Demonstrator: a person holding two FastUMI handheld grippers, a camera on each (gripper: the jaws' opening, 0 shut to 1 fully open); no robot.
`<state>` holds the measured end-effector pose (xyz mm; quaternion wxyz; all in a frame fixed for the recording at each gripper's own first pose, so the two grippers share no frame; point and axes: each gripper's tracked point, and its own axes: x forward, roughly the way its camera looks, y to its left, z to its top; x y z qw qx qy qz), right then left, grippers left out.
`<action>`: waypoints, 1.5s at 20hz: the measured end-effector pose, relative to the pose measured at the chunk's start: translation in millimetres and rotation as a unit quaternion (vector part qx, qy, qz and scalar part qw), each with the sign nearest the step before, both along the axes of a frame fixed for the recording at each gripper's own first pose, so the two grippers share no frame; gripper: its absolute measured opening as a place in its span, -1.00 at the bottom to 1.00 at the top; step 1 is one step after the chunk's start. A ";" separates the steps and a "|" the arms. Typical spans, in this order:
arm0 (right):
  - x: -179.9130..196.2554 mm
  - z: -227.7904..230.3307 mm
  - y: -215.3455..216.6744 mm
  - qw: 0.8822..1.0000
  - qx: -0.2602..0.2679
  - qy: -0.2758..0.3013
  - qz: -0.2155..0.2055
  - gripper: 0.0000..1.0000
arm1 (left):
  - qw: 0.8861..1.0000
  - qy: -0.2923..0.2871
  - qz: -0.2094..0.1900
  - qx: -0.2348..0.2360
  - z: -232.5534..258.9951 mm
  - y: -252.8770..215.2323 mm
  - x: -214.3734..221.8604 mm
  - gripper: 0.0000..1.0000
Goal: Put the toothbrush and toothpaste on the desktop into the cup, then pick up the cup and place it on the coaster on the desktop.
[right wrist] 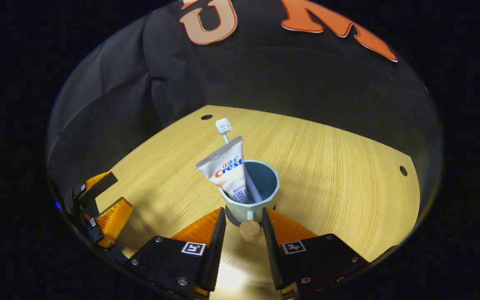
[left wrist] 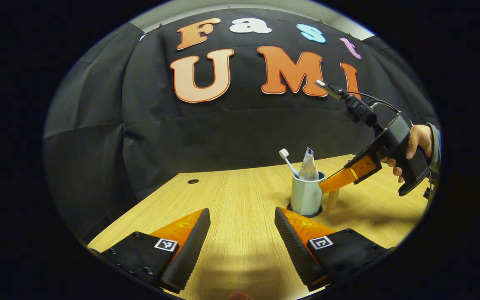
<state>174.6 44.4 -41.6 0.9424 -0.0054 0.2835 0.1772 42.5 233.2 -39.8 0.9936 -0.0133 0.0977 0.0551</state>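
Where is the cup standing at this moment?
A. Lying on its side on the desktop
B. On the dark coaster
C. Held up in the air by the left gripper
B: in the left gripper view the cup stands upright on the dark coaster, whose edge shows around its base.

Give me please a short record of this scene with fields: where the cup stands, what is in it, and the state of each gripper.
cup: the cup stands upright on the dark coaster on the wooden desktop
contents: toothbrush head up, and toothpaste tube, both leaning in the cup
cup handle: wooden knob facing the right gripper
right gripper: right gripper open, a finger on either side of the handle, not pressing it
left gripper: left gripper open, holding nothing, above the desktop short of the cup
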 end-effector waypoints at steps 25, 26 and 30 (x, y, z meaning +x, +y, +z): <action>-106.1 77.0 -162.0 0.937 0.016 -0.307 -0.167 0.59 | 0.996 -0.085 -0.034 0.017 76.5 -87.4 18.0 0.97; -109.5 78.9 -165.2 0.932 0.013 -0.317 -0.174 0.60 | 0.995 -0.092 -0.036 0.014 80.2 -92.1 18.6 0.97; -123.2 83.7 -175.9 0.917 0.011 -0.348 -0.195 0.60 | 0.993 -0.116 -0.036 0.016 92.8 -108.9 14.7 1.00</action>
